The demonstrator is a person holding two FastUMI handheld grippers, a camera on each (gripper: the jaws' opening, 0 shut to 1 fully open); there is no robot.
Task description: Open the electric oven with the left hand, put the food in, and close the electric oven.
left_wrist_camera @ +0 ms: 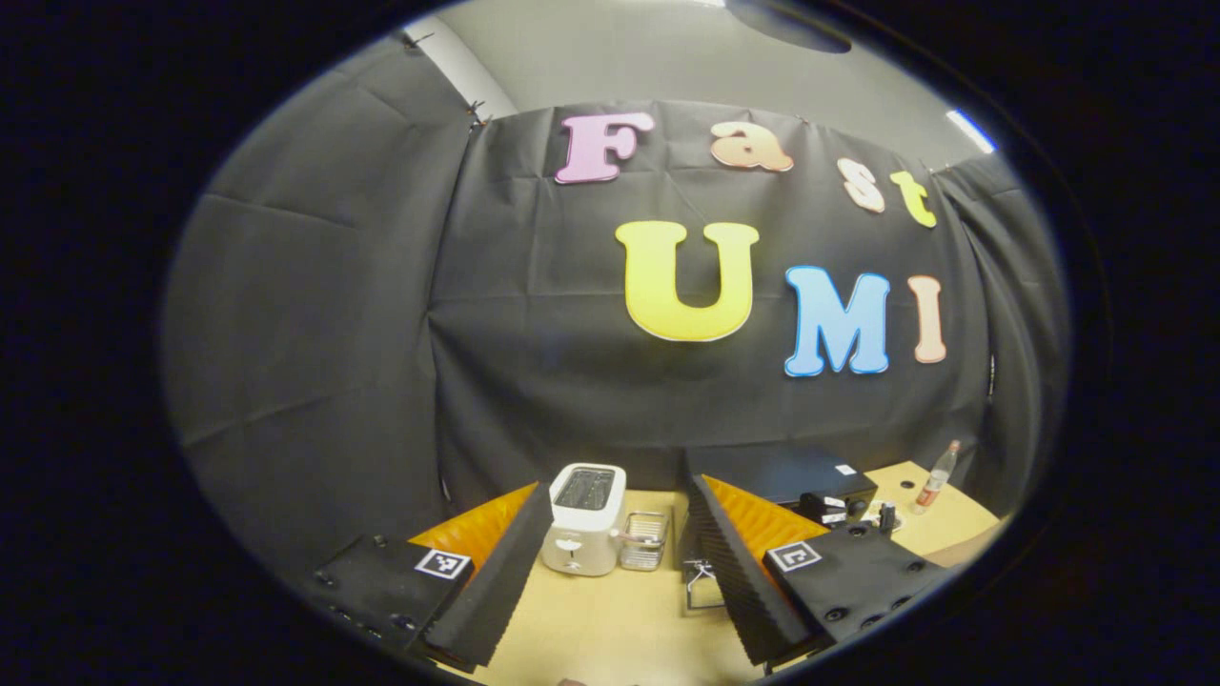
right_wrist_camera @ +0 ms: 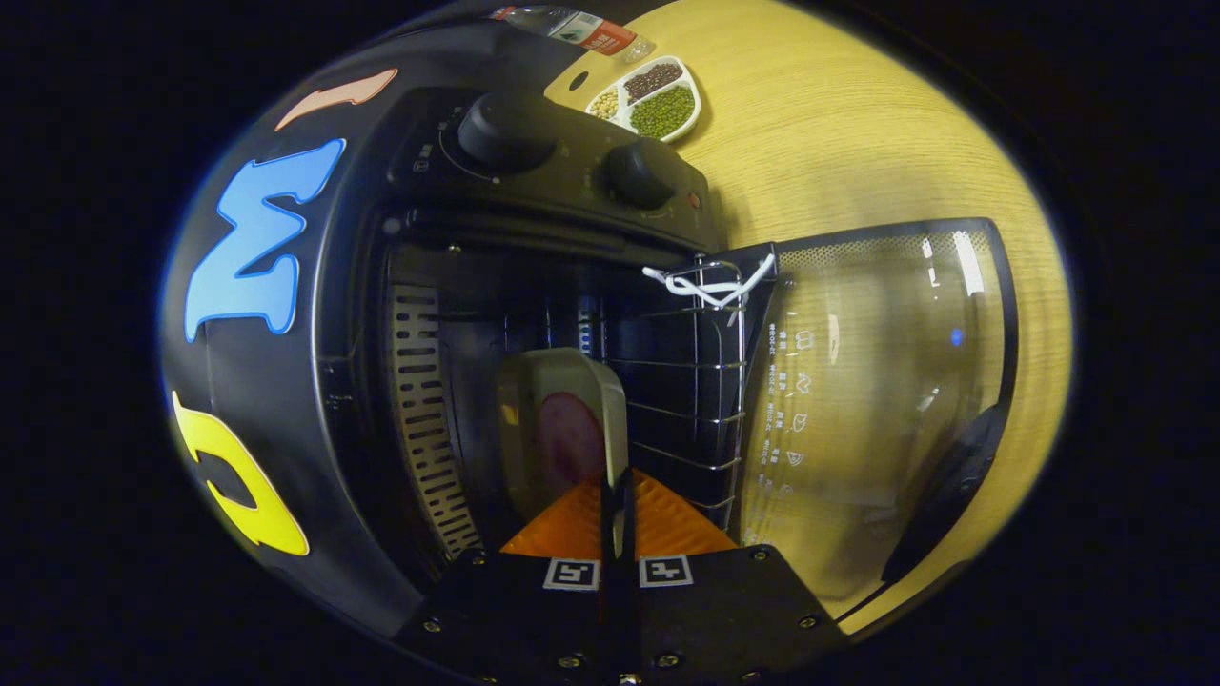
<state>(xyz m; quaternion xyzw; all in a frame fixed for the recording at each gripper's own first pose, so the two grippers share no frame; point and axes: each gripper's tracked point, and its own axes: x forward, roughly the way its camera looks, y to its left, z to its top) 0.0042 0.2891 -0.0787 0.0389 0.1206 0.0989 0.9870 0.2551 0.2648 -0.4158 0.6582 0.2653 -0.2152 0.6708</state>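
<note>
The black electric oven [right_wrist_camera: 324, 324] stands open, its glass door [right_wrist_camera: 877, 381] swung down over the wooden table [right_wrist_camera: 839, 143]. My right gripper [right_wrist_camera: 618, 510] is shut on the rim of a pale plate [right_wrist_camera: 519, 419] carrying a round reddish slice of food [right_wrist_camera: 569, 440], held in the oven's mouth beside the wire rack [right_wrist_camera: 686, 381]. A white tie [right_wrist_camera: 710, 284] is knotted on the rack's front. In the left gripper view the oven [left_wrist_camera: 782, 474] sits farther off, partly behind a finger. My left gripper [left_wrist_camera: 620, 581] is open above the table, holding nothing.
A white toaster [left_wrist_camera: 583, 519] and a small wire holder [left_wrist_camera: 646, 541] stand left of the oven. A bottle [left_wrist_camera: 937, 476] stands at the table's far right. A divided dish of beans [right_wrist_camera: 648, 100] lies by the oven's knobs [right_wrist_camera: 637, 171].
</note>
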